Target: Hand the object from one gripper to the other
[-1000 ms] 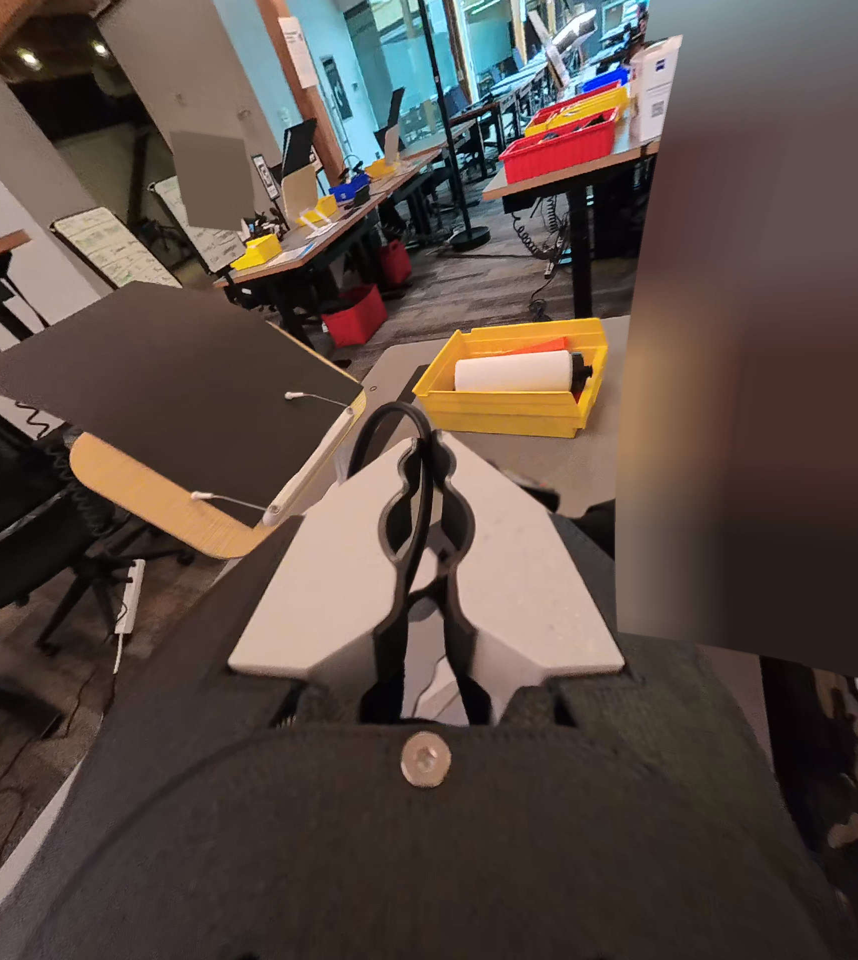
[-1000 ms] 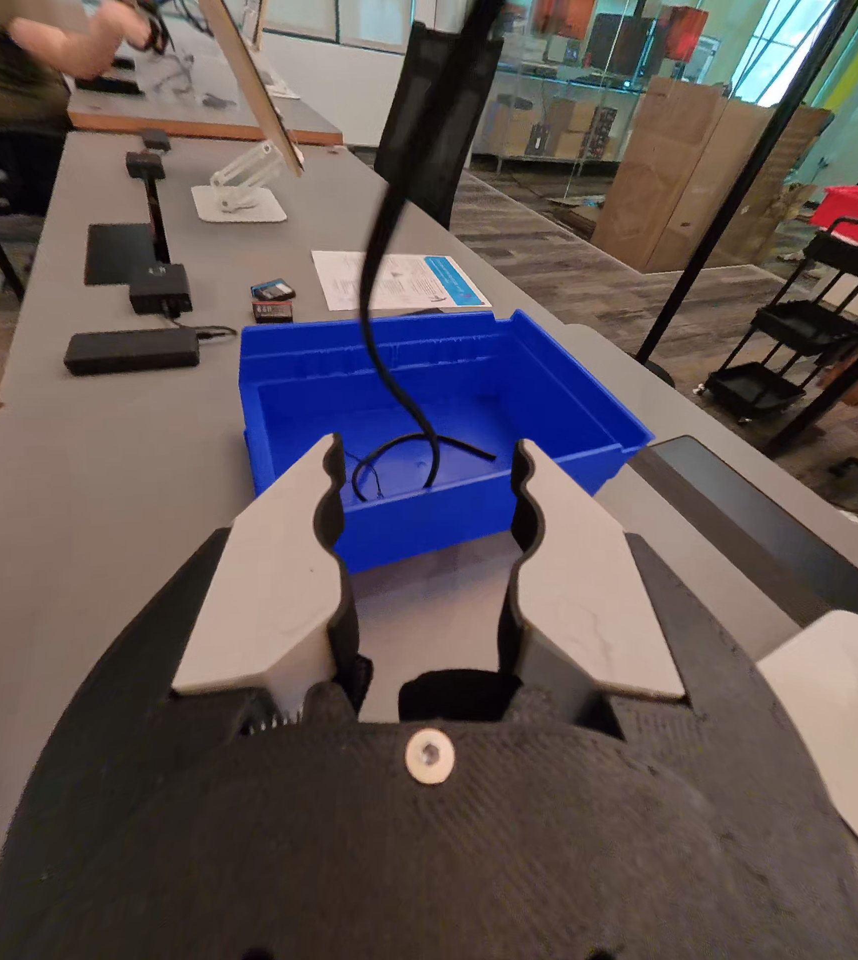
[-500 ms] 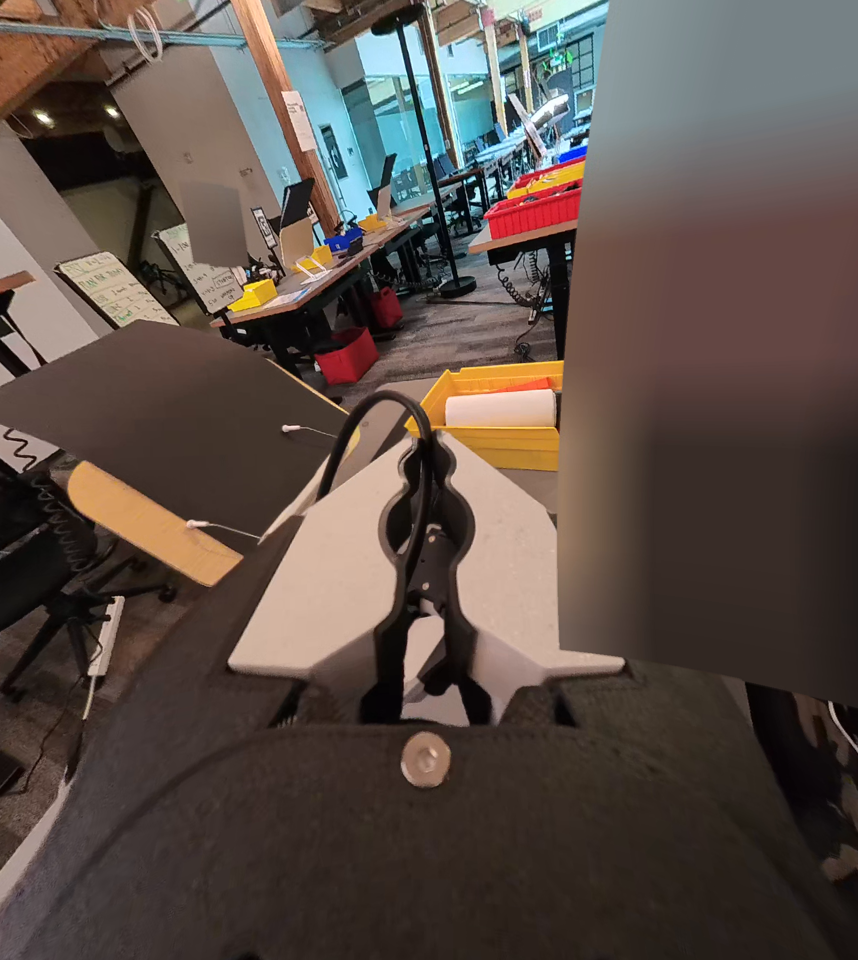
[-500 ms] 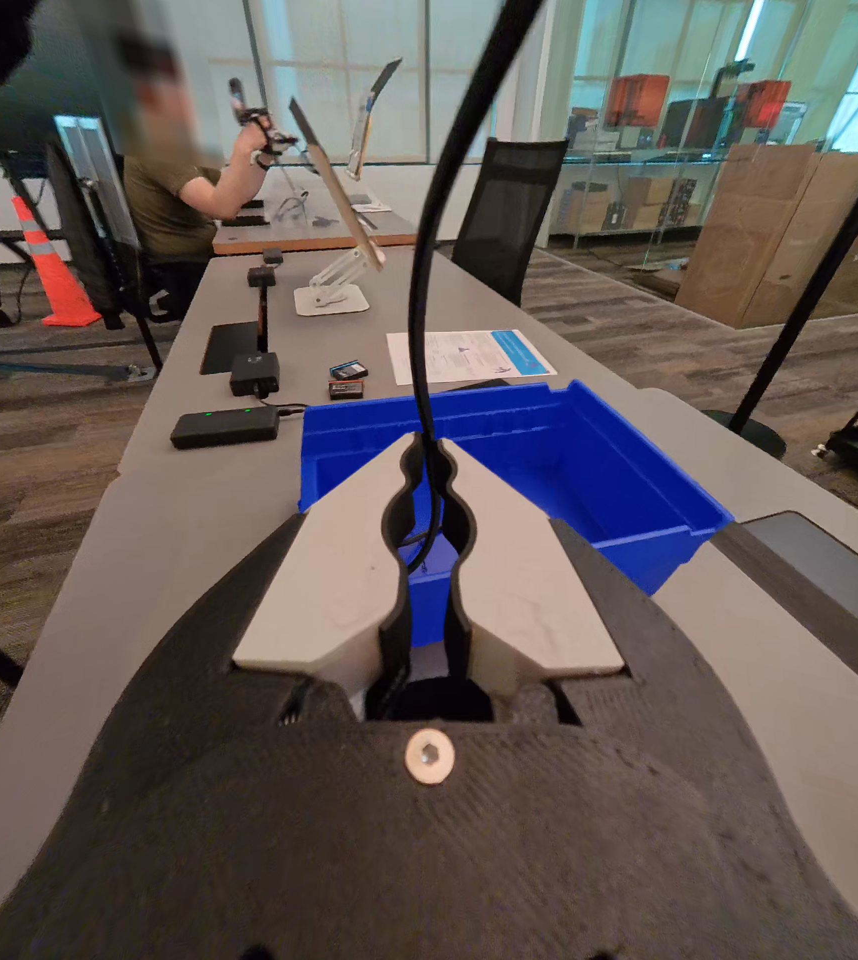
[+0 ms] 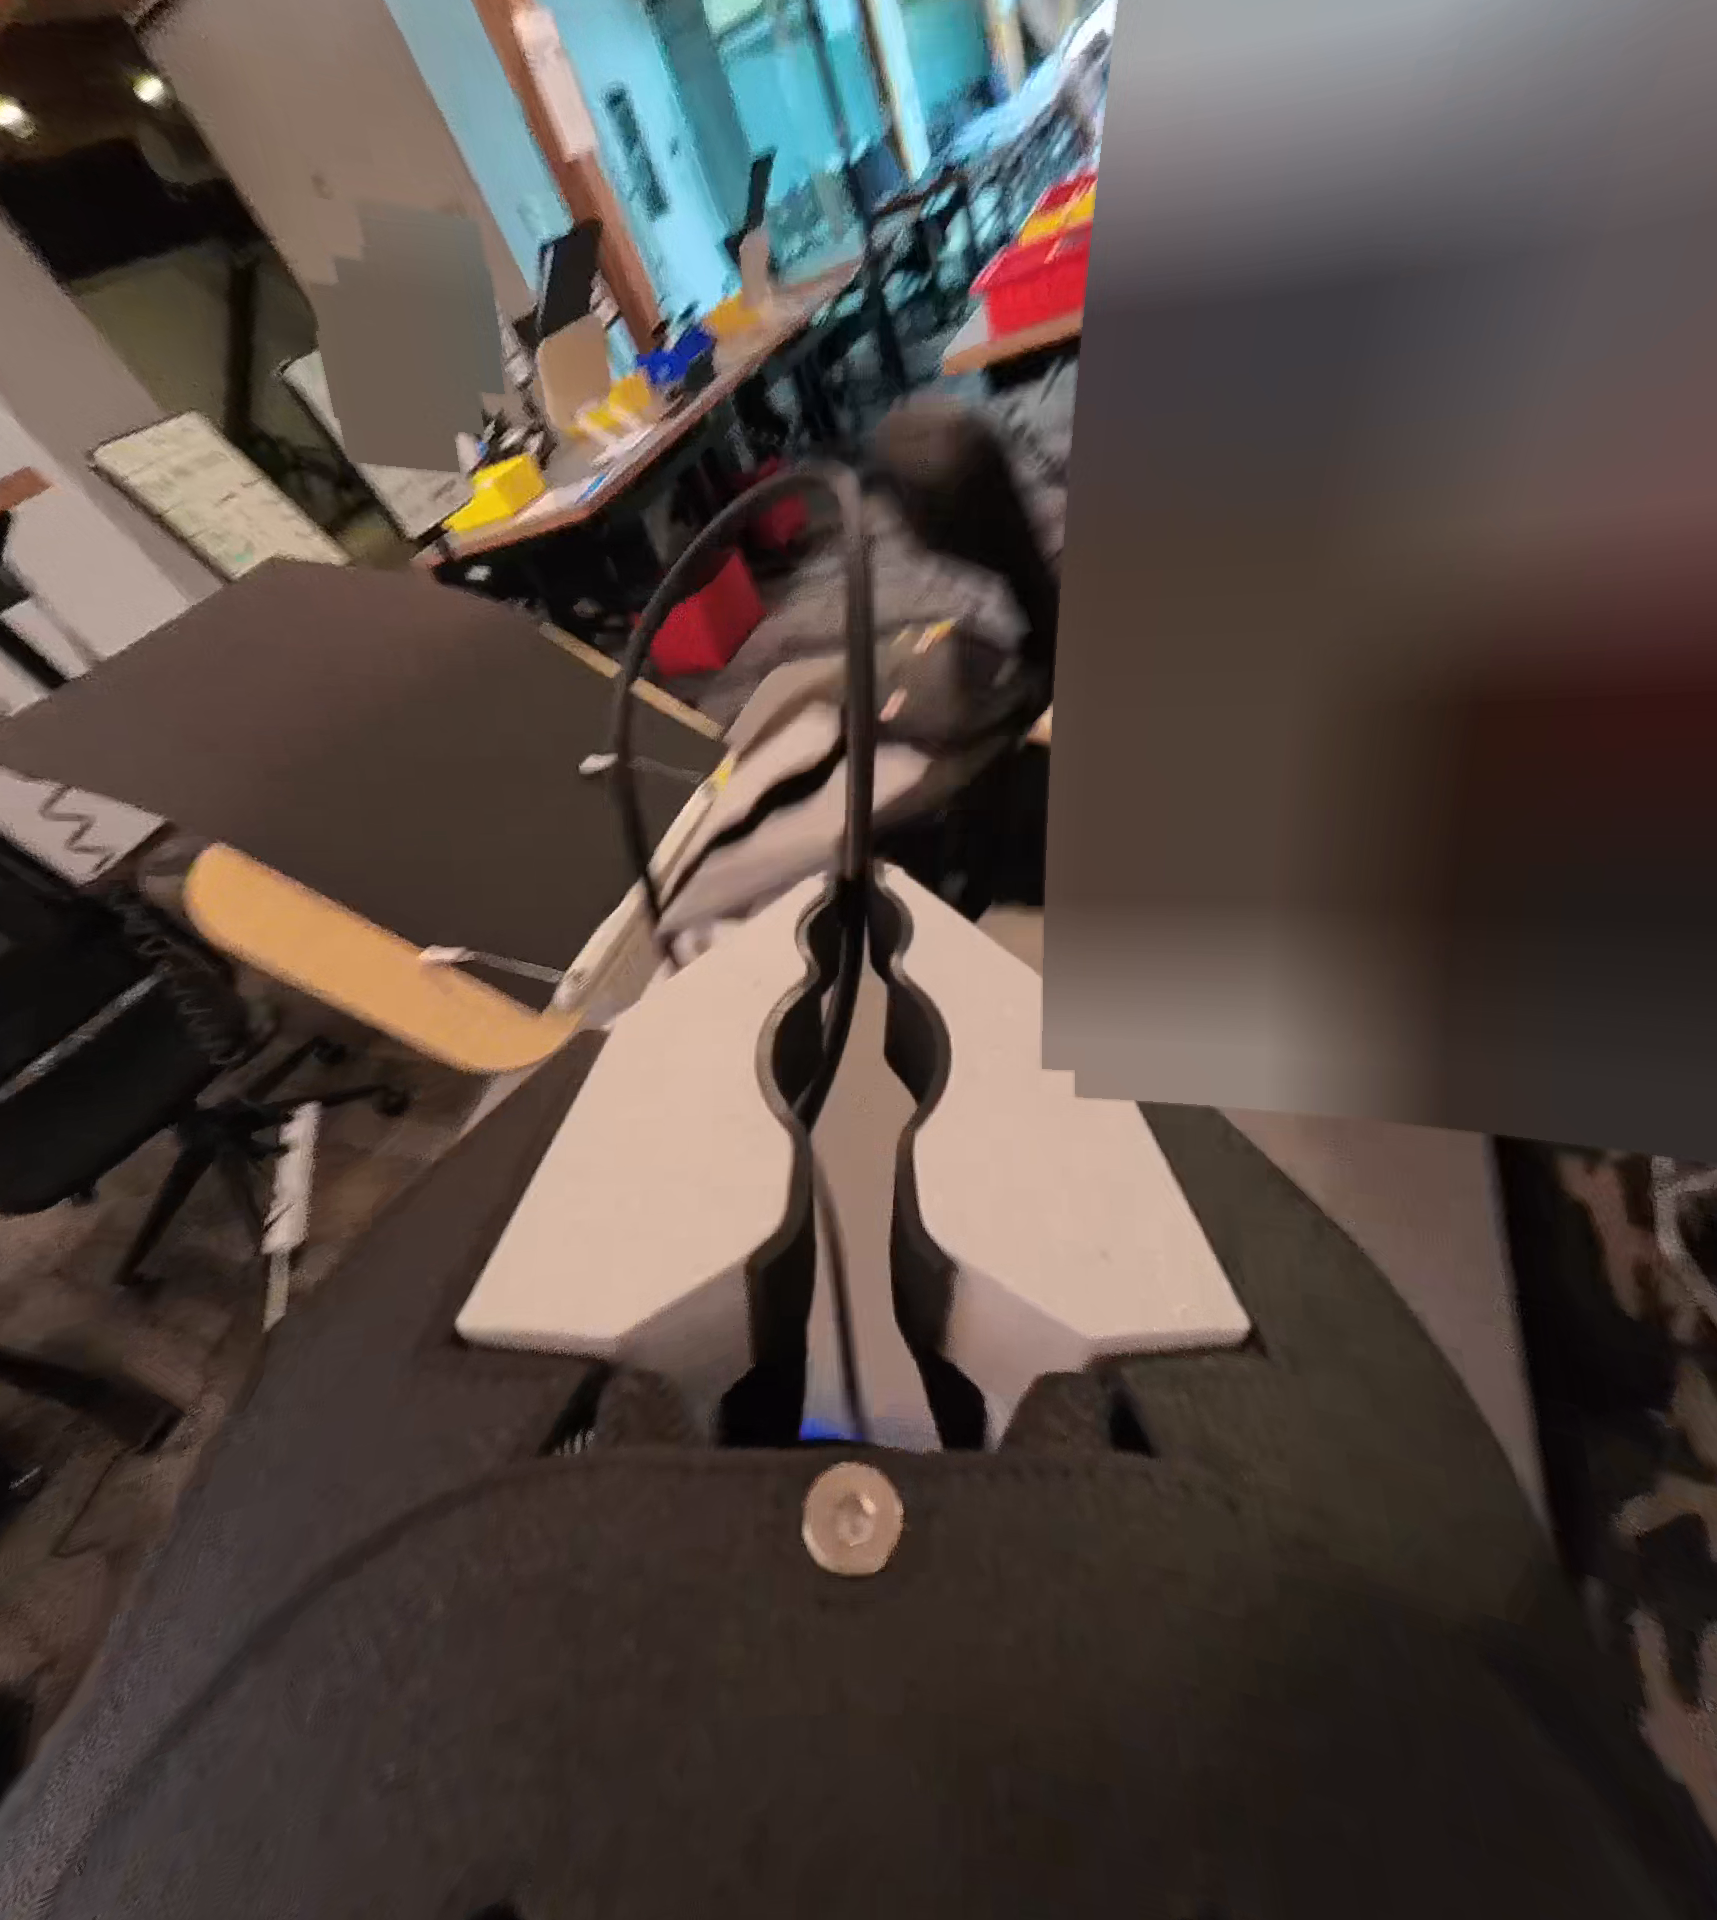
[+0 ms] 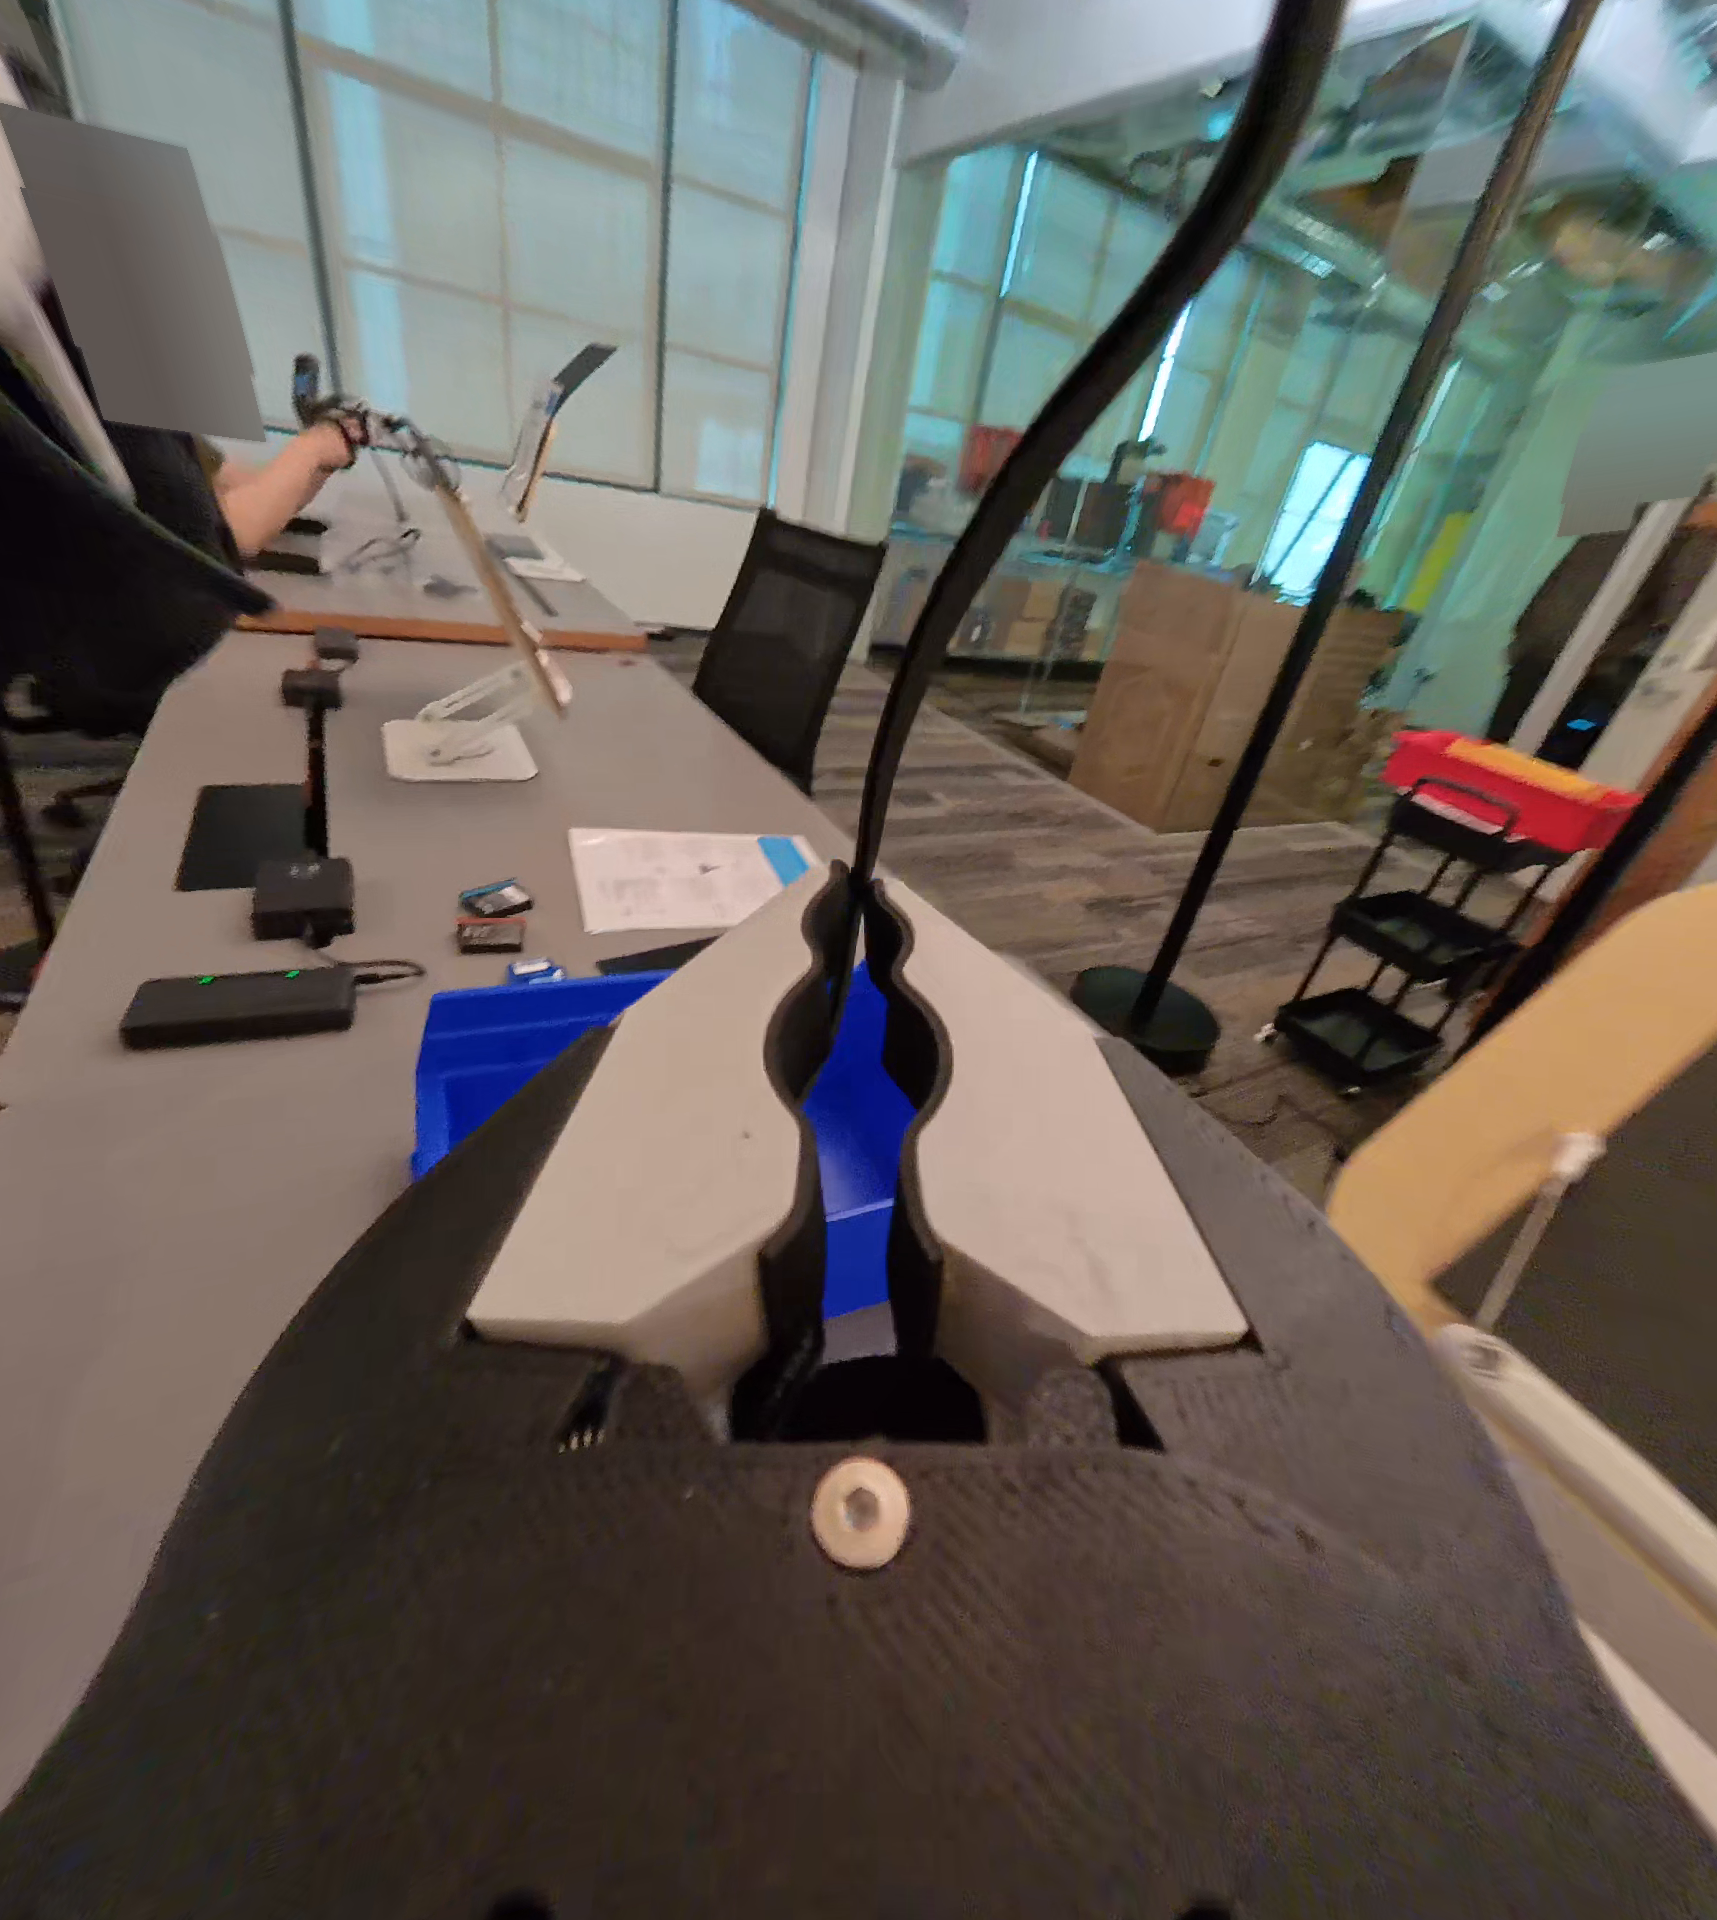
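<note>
Right wrist view: right gripper [image 6: 859, 899] clamped on black cable [image 6: 979, 540], which rises steeply up-right.
Left wrist view: left gripper [image 5: 859, 899] pinches the same cable [image 5: 859, 727].

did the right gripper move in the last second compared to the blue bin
Yes. The right gripper has risen and closed on the black cable; the blue bin now sits lower, mostly hidden behind its fingers.

Right gripper [image 6: 854, 904] has closed on the cable [image 6: 989, 540].
</note>
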A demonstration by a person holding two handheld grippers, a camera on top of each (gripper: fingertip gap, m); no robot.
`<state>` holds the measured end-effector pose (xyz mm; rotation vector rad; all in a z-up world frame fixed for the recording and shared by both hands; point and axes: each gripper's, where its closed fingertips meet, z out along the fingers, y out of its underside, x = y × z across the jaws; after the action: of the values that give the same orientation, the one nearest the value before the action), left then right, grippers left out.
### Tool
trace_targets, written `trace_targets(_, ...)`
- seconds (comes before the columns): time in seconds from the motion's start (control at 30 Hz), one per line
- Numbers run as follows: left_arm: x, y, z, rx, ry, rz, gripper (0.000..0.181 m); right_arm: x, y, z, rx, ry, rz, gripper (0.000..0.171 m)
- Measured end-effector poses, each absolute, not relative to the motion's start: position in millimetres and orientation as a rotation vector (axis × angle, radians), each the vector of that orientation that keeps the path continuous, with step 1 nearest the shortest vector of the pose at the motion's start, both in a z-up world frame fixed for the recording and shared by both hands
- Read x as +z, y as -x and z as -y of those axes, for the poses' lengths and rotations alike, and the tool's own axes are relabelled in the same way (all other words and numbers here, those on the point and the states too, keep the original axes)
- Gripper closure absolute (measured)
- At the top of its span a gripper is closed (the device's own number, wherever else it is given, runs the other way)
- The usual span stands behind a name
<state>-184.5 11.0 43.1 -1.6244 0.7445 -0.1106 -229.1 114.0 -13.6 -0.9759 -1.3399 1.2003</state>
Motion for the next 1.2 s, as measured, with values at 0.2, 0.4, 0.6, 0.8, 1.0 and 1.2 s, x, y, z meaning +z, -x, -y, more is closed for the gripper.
trace_targets(0.2, -26.0, 189.9, -30.5, -0.105, 1.882, -0.877, 0.179, 32.6, 169.4, -141.0, 1.069, 0.95, 1.238, 0.171)
trace_targets(0.4, -98.9, 189.5, -59.3, -0.137, 2.071, -0.987, 0.179, 46.2, 132.4, -145.6, 0.907, 0.943, 1.252, 0.171)
trace_targets(0.6, -132.5, 178.4, -72.3, -0.305, 2.156, -0.98, 0.172, 33.8, 109.1, -150.2, 0.839, 0.976, 1.257, 0.171)
trace_targets(0.8, -135.3, 166.4, -76.9, -0.421, 2.152, -0.964, 0.139, 26.9, 92.3, -152.3, 0.8, 0.983, 1.254, 0.171)
trace_targets(1.0, -87.9, 128.7, -96.0, -0.589, 1.931, -0.814, 0.098, 22.3, 94.7, -142.3, 0.812, 0.962, 1.287, 0.171)
trace_targets(1.2, -74.9, 77.6, -111.3, -0.763, 1.792, -0.73, 0.053, 12.9, 106.0, -132.0, 0.72, 0.933, 1.326, 0.171)
